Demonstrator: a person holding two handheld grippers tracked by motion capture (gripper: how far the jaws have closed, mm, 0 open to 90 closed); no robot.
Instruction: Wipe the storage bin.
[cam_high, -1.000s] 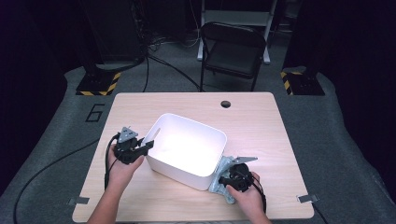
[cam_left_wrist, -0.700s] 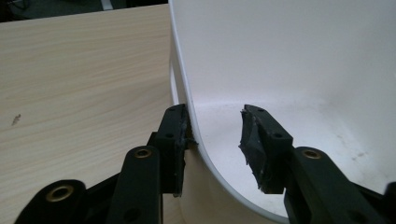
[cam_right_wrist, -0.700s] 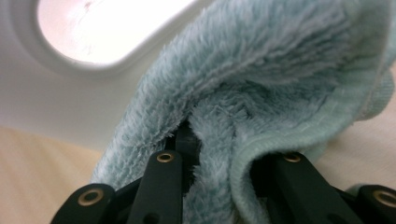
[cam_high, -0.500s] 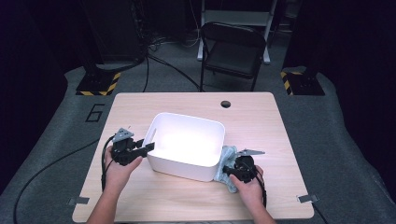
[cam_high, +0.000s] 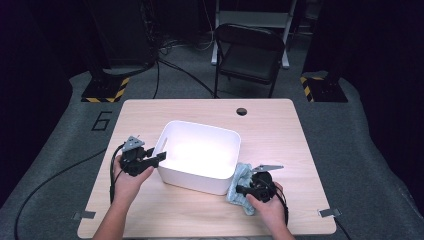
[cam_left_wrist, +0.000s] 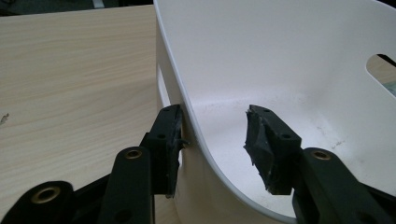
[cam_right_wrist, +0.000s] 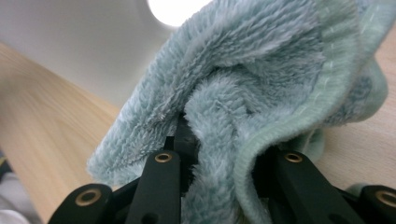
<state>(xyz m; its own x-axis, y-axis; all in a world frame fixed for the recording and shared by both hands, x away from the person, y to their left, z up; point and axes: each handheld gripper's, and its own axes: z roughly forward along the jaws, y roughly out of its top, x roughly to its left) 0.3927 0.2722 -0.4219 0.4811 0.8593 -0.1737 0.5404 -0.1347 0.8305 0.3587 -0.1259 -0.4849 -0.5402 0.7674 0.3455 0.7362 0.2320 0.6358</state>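
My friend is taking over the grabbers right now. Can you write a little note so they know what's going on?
Left gripper: jaws have just been opening; they now stand apart astride the near wall of the white plastic bin, outer pad at the wall, inner pad clear of it.
Right gripper: shut on the fluffy light blue-green towel, which sits bunched on the pale wooden table, beside the bin's near right corner.
Done: towel gripped; bin let go.
Left, probably: lift the towel over the rim into the bin, or wipe with it.

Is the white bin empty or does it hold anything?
Empty. The high view shows the bin with a bare white floor; the towel sits outside, against its near right corner, clamped in the right tool.
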